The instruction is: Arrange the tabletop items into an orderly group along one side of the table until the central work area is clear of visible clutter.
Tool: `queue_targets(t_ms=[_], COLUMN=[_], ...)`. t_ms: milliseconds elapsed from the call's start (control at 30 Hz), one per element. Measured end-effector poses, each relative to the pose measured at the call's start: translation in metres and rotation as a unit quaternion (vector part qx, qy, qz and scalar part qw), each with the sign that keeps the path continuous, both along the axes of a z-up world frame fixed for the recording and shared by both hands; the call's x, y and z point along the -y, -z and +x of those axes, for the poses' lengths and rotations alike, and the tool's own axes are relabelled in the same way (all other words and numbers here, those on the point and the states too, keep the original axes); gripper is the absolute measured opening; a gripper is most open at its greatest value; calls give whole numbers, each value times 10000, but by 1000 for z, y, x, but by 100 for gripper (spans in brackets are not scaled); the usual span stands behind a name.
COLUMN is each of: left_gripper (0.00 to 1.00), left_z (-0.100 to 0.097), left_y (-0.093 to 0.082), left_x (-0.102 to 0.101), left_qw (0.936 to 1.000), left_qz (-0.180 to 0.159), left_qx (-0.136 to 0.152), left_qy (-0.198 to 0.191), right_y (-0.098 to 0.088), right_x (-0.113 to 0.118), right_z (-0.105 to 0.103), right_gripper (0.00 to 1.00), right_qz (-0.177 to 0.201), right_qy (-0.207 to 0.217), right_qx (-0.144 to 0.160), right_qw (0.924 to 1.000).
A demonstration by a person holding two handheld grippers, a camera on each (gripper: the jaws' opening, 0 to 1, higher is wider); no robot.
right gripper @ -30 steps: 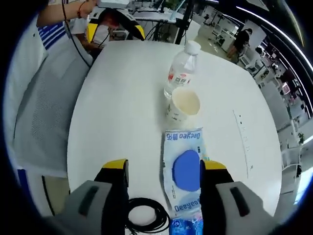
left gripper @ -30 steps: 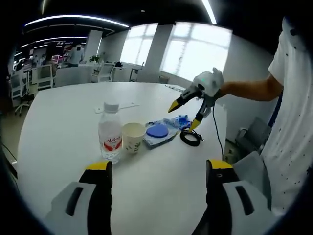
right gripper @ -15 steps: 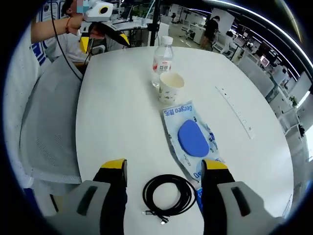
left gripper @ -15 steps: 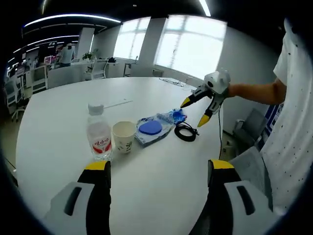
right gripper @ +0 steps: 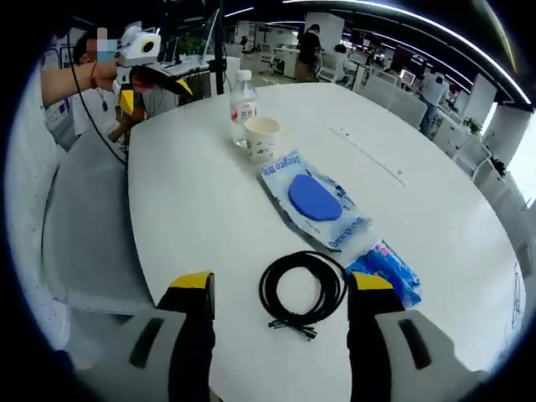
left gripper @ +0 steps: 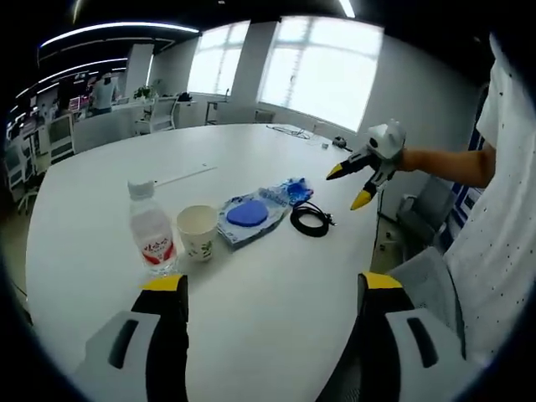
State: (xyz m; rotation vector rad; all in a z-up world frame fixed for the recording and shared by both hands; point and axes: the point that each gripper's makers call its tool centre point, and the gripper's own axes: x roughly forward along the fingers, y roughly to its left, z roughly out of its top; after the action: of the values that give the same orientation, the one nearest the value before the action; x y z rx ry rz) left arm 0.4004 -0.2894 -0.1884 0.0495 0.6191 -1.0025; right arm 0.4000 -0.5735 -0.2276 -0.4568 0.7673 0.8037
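On my white table (right gripper: pixel 201 201) I see a row of items. The clear water bottle (right gripper: pixel 242 106) with red label and white cap stands upright, a cream paper cup (right gripper: pixel 261 138) just beside it, open end up. Next lies a flat wipes packet (right gripper: pixel 316 201) with a blue oval, then a crumpled blue wrapper (right gripper: pixel 387 270). A coiled black cable (right gripper: pixel 302 290) lies near the packet, plug ends loose.

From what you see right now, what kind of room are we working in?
Probably an open-plan office: a big white meeting table, rows of desks and chairs behind it, and large windows.

Bottle (left gripper: pixel 151 238) – cup (left gripper: pixel 198 233) – pouch (left gripper: pixel 245 214) – cable (left gripper: pixel 308 220)
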Motion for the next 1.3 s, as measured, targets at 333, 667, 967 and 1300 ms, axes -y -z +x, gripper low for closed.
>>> queue_targets(t_ms=[333,667,967,1300], left_gripper=[86,86,86,85], left_z=[-6,-14,-21,-21], left_y=[9,20,30,31], left_x=[13,25,29,27], left_qw=[9999,9995,9990,9987], left_qz=[78,52,66,42], left_qx=[-85,-226,-336,-344], left_qy=[-86,-210,-287,-384], right_y=[2,13,21,18], right_x=[42,66,81,80], right_z=[-23,-52,-67,-61], right_gripper=[66,66,65,65], right_qz=[363,481,445,486], right_qy=[710,1109,1267,1249], right_qx=[-58,-227,-374,-342], right_qw=[9968,9924,9902,9904])
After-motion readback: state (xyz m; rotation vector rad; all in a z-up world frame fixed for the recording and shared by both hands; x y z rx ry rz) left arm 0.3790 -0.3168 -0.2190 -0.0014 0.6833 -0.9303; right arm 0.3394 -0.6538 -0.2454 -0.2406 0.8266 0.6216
